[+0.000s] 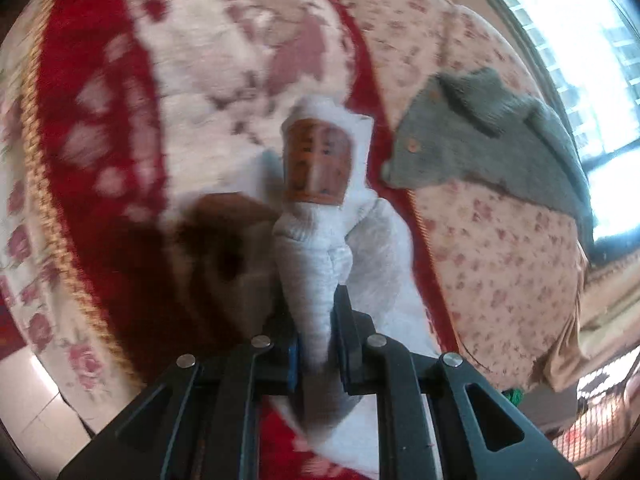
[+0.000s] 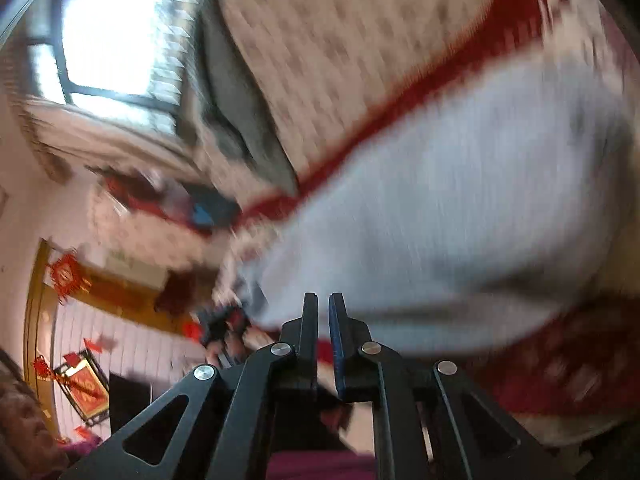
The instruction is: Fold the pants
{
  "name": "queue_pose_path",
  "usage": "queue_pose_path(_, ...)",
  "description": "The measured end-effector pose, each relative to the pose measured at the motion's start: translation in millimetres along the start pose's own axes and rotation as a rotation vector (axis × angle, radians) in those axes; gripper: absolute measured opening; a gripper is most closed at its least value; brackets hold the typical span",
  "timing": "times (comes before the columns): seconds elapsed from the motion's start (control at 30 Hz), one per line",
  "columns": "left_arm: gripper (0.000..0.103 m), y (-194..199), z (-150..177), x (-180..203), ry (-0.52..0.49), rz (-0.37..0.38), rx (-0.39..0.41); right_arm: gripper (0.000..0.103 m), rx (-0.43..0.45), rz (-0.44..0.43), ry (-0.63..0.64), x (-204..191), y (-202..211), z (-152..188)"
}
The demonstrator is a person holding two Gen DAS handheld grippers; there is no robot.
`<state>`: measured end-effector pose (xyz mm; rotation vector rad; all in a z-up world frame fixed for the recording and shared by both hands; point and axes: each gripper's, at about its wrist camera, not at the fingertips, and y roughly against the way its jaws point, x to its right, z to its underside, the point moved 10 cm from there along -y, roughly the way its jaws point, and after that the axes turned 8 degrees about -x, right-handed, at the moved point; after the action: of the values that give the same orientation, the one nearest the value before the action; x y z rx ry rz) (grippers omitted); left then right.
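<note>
In the left wrist view my left gripper [image 1: 316,320] is shut on a bunched fold of the white pants [image 1: 320,248]. A brown label patch [image 1: 314,160] on the waistband stands up in front of the fingers. The pants hang over a red and white blanket [image 1: 120,128]. The right wrist view is blurred. There my right gripper [image 2: 323,300] has its jaws closed together at the lower edge of the white pants [image 2: 440,220]. I cannot make out any cloth pinched between them.
A grey knitted cardigan [image 1: 492,136] with buttons lies on the floral sheet [image 1: 500,248] to the right. A bright window [image 1: 584,48] is beyond it. A person [image 2: 24,432] is at the lower left of the right wrist view, near a wall with red decorations [image 2: 66,272].
</note>
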<state>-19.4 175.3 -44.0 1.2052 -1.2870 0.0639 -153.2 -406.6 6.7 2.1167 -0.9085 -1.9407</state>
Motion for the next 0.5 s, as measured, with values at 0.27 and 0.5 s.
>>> queue_pose_path(0.27,0.059,1,2,21,-0.066,0.006,0.025,0.09,0.115,0.006,-0.187,47,-18,-13)
queue_pose_path(0.5,0.075,-23,15,46,-0.19,-0.092,-0.005,0.088,0.146,0.036,-0.197,51,-23,-27)
